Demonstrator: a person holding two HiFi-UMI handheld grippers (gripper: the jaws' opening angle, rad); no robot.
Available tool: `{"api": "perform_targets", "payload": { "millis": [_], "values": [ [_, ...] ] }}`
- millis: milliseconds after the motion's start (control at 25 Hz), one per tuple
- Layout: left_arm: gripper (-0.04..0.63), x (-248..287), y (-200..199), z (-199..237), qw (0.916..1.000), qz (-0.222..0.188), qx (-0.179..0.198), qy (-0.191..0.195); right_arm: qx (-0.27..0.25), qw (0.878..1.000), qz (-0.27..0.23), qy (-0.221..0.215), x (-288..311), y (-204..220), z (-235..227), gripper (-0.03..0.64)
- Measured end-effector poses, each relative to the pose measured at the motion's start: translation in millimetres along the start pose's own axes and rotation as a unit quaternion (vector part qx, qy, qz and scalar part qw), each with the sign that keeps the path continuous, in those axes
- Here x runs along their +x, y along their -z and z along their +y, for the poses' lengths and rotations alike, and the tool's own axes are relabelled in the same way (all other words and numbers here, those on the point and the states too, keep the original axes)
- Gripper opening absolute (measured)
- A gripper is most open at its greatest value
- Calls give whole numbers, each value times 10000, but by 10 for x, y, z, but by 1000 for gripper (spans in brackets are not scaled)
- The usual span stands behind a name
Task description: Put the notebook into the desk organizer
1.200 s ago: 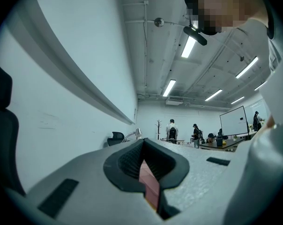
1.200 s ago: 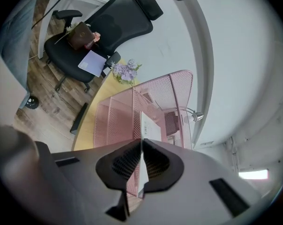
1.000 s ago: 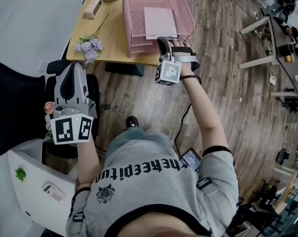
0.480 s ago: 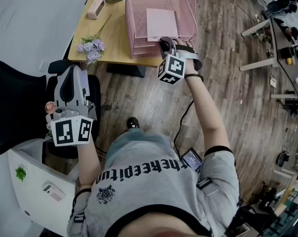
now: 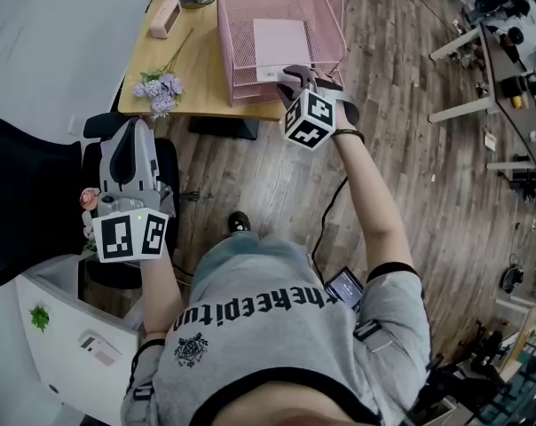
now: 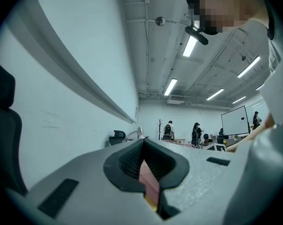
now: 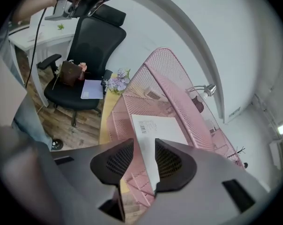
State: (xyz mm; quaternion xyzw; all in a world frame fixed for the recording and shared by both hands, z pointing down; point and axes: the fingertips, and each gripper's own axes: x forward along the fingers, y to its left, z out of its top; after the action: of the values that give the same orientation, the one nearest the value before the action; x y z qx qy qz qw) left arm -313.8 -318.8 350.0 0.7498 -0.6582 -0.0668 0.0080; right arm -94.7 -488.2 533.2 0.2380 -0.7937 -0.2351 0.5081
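At the desk organizer [image 5: 235, 56], release step in hand: jaws of the right gripper [image 5: 296, 74] have just been opening wide, the notebook [image 5: 281, 43] lying inside with its near edge loose between them; next likely needs a clean withdrawal.

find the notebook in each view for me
Head view: notebook at top centre, inside the pink organizer.
Left gripper view: not in it.
Right gripper view: lower centre, lying in the organizer.
Shared landmark: the pink organizer.
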Motion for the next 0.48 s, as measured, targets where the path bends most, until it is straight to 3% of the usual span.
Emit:
{"api": "perform_targets", "payload": {
  "millis": [280, 400, 480],
  "values": [
    [3, 38, 33, -104, 9999, 25, 5, 113, 771, 9960, -426, 147, -97, -64, 53, 124],
    [3, 70, 35, -179, 9998, 25, 2, 183, 1538, 9850, -750, 208, -241, -100, 32, 117],
    [3, 94, 25, -253, 9997, 10, 6, 245, 2116, 9718, -985, 324, -376, -92, -18, 42]
  ]
}}
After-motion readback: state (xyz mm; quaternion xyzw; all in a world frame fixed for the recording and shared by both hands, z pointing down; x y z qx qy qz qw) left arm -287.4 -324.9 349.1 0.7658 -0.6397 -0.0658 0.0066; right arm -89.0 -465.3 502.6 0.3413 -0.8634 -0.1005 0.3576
